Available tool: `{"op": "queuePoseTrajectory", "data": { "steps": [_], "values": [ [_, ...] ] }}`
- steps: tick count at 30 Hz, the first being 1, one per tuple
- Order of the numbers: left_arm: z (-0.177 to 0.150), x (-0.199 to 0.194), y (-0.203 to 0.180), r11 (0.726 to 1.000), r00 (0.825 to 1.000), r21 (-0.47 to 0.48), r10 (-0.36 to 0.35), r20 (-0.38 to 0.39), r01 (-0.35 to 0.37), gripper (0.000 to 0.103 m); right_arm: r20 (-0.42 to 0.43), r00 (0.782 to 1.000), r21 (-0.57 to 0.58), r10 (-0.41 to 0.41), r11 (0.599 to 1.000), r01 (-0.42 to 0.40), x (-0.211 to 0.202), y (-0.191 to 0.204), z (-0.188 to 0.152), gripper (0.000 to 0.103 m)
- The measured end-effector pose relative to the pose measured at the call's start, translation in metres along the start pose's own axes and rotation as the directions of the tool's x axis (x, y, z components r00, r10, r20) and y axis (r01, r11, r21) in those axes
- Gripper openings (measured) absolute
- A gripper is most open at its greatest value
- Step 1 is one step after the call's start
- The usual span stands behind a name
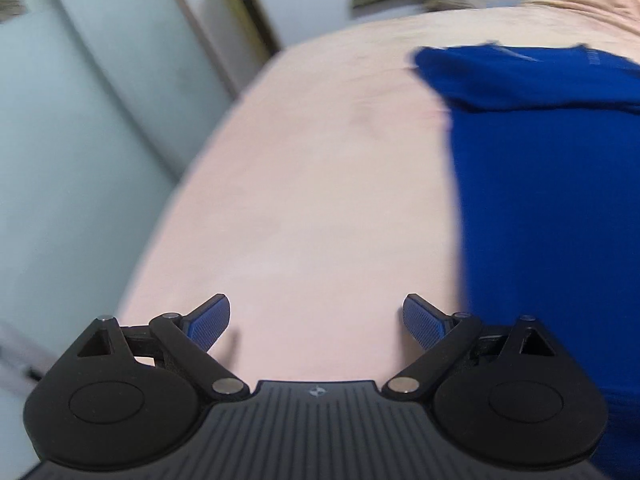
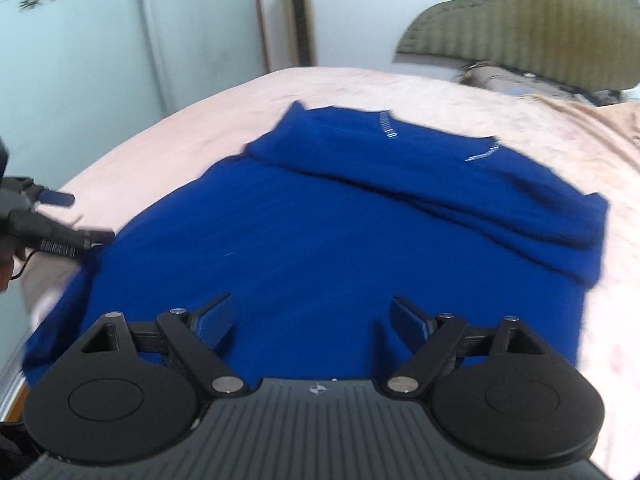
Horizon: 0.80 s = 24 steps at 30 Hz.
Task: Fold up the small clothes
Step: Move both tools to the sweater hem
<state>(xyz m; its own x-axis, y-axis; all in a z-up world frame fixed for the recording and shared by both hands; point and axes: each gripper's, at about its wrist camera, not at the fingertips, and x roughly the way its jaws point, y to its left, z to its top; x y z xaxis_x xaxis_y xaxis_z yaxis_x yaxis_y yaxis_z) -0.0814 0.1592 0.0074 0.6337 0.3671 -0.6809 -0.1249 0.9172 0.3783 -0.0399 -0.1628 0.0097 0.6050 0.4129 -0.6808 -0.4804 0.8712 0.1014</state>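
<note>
A blue garment [image 2: 320, 248] lies spread on the pink bedspread [image 2: 480, 108], most of it flat, with its far end turned back on itself into a thick rolled band that runs across from the middle toward the right side of the bed. Small pale printed marks show on that folded part, too blurred to read. The right gripper [image 2: 312, 320] hovers over the near half of the cloth, its blue-padded fingers [image 2: 212, 324] spread wide apart with only fabric showing between them, gripping nothing. The left gripper [image 1: 316, 322] is off to the side over bare bedspread [image 1: 312, 200], its jaws likewise spread and empty, with the garment's [image 1: 552, 220] long edge just beside its right finger. From the right wrist view that same left gripper [image 2: 60, 220] shows at the far left, near the garment's left edge; whether it touches the cloth there I cannot tell. Beyond the bed stand pale wardrobe doors [image 2: 100, 40] with a flower motif, a tall gold-coloured floor unit [image 2: 298, 12] against the wall, and a padded olive headboard [image 2: 532, 24] at the far right, with some bedding bunched below it
</note>
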Motion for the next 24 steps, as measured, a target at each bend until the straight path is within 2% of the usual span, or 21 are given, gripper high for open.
{"op": "queuePoseTrajectory", "data": {
  "steps": [2, 4, 6, 7, 8, 9, 11, 13, 14, 16, 18, 20, 22, 23, 24],
  "values": [
    [0.002, -0.010, 0.011, 0.999, 0.999, -0.028, -0.040, 0.026, 0.040, 0.094, -0.036, 0.998, -0.030, 0.043, 0.999, -0.044, 0.003, 0.011, -0.004, 0.089],
    [0.004, -0.023, 0.011, 0.988, 0.989, -0.055, -0.140, 0.055, 0.143, 0.094, -0.075, 0.994, -0.071, 0.081, 0.994, -0.086, 0.002, 0.020, -0.011, 0.089],
    [0.005, -0.032, 0.004, 0.959, 0.958, -0.036, -0.278, 0.077, 0.281, 0.094, -0.124, 0.987, -0.127, 0.098, 0.985, -0.114, 0.001, 0.030, -0.020, 0.091],
    [0.004, -0.035, -0.002, 0.945, 0.942, -0.002, -0.327, 0.077, 0.328, 0.094, -0.138, 0.986, -0.159, 0.090, 0.981, -0.112, 0.000, 0.035, -0.025, 0.093],
    [0.002, -0.035, -0.009, 0.941, 0.939, 0.045, -0.337, 0.067, 0.335, 0.094, -0.141, 0.987, -0.186, 0.074, 0.978, -0.100, -0.005, 0.037, -0.031, 0.094],
    [-0.001, -0.035, -0.016, 0.947, 0.948, 0.094, -0.314, 0.060, 0.307, 0.094, -0.146, 0.987, -0.195, 0.071, 0.976, -0.100, -0.011, 0.039, -0.036, 0.094],
    [-0.008, -0.030, -0.025, 0.961, 0.973, 0.179, -0.223, 0.056, 0.209, 0.094, -0.134, 0.987, -0.158, 0.087, 0.982, -0.108, -0.025, 0.028, -0.040, 0.093],
    [-0.011, -0.021, -0.020, 0.967, 0.982, 0.183, -0.188, 0.036, 0.178, 0.094, -0.095, 0.994, -0.064, 0.061, 0.996, -0.068, -0.044, 0.009, -0.046, 0.093],
    [-0.011, -0.019, -0.011, 0.965, 0.974, 0.146, -0.223, 0.022, 0.218, 0.094, -0.078, 0.996, -0.002, 0.034, 0.999, -0.035, -0.054, -0.005, -0.048, 0.093],
    [-0.008, -0.018, 0.001, 0.938, 0.940, 0.065, -0.342, 0.010, 0.340, 0.094, -0.054, 0.998, 0.144, -0.030, 0.989, 0.038, -0.070, -0.036, -0.052, 0.094],
    [-0.005, -0.016, 0.005, 0.874, 0.874, -0.004, -0.485, 0.010, 0.485, 0.094, -0.056, 0.996, 0.291, -0.066, 0.953, 0.080, -0.082, -0.066, -0.061, 0.094],
    [-0.007, -0.010, 0.000, 0.826, 0.826, -0.029, -0.564, -0.017, 0.563, 0.094, -0.067, 0.995, 0.389, -0.080, 0.916, 0.100, -0.093, -0.084, -0.071, 0.093],
    [-0.010, -0.003, -0.010, 0.804, 0.803, -0.033, -0.595, -0.046, 0.594, 0.094, -0.063, 0.997, 0.419, -0.053, 0.905, 0.074, -0.102, -0.087, -0.082, 0.093],
    [-0.012, 0.001, -0.013, 0.801, 0.799, -0.038, -0.599, -0.052, 0.598, 0.094, -0.057, 0.998, 0.419, -0.036, 0.906, 0.057, -0.105, -0.084, -0.086, 0.093],
    [-0.013, 0.003, -0.016, 0.806, 0.805, -0.034, -0.592, -0.038, 0.591, 0.094, -0.051, 0.999, 0.416, -0.018, 0.909, 0.038, -0.107, -0.080, -0.089, 0.092]
  ]
}}
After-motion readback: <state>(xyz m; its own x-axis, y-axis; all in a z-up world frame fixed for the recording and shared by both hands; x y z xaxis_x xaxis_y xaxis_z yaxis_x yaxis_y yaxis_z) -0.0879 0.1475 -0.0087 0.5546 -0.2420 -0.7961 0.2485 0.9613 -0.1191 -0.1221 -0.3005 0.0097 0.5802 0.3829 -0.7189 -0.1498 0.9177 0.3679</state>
